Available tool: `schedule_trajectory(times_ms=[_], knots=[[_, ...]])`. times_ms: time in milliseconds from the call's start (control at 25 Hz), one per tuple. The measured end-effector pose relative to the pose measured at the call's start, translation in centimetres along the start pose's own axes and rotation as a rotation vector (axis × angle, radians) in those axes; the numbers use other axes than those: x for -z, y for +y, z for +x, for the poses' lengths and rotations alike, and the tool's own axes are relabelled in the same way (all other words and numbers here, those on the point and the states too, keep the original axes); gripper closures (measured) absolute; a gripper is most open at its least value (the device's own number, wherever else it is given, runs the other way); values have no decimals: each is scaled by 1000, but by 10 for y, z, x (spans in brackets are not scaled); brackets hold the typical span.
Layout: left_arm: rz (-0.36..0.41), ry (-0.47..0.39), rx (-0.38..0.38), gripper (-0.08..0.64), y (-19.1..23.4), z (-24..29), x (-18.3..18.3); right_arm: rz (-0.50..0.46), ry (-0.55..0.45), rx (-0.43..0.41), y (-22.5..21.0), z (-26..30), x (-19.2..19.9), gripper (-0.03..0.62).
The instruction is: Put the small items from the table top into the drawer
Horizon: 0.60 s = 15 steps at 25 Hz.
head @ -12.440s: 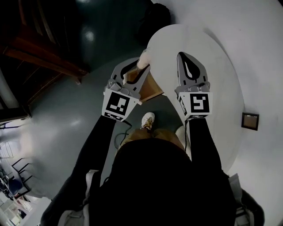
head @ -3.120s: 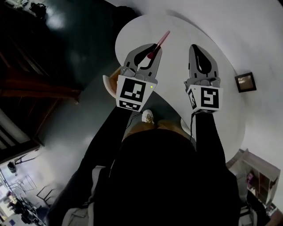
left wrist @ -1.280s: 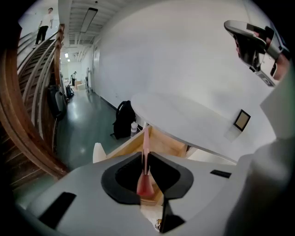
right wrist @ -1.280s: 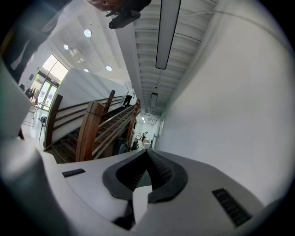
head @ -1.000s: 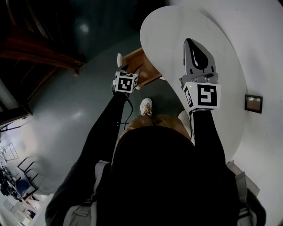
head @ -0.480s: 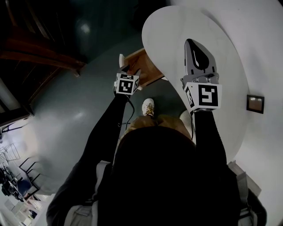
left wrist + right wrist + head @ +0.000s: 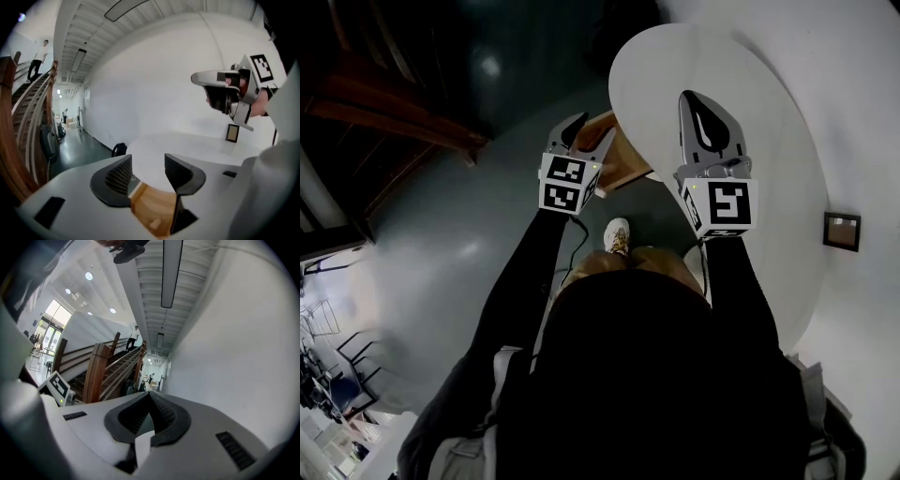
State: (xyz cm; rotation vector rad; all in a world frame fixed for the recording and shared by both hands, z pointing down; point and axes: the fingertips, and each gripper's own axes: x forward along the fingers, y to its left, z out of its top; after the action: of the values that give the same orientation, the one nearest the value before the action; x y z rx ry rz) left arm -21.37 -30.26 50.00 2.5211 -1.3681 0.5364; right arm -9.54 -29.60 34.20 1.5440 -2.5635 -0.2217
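The left arm, in a black sleeve (image 7: 520, 281), reaches forward and slightly inward, carrying the left gripper (image 7: 589, 131) over the wooden drawer (image 7: 619, 164). Its grey plastic body ends in two dark jaws with ribbed, mesh-like pads. The jaws stand apart with nothing between them. Behind them, the marker cube (image 7: 565, 183) shows a square black-and-white block pattern rather than letters. The drawer is pulled out from under the near edge of the table (image 7: 769, 141). It is light, smooth-grained wood, and a small pale item (image 7: 154, 224) lies on its bottom, directly under the open jaws. The table top is a smooth, matte white oval. To the right, the other arm stretches straight ahead and holds the right gripper (image 7: 690, 99) above that white top. Its jaw tips are pressed together with nothing in them, leaving a dark teardrop-shaped gap behind the tips. Its cube (image 7: 719, 204) carries another blocky black-and-white pattern. Far right, apart from everything else, is a small dark-framed picture (image 7: 842, 231).
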Motion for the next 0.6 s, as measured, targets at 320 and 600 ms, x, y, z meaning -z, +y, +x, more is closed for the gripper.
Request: schedule_trajectory(times_ms=[320, 600], knots=[[120, -245, -42, 459, -8, -62, -104, -2, -29, -104, 32, 8, -10, 569], [147, -335, -161, 545, 8, -101, -135, -14, -37, -118, 41, 8, -18, 569]])
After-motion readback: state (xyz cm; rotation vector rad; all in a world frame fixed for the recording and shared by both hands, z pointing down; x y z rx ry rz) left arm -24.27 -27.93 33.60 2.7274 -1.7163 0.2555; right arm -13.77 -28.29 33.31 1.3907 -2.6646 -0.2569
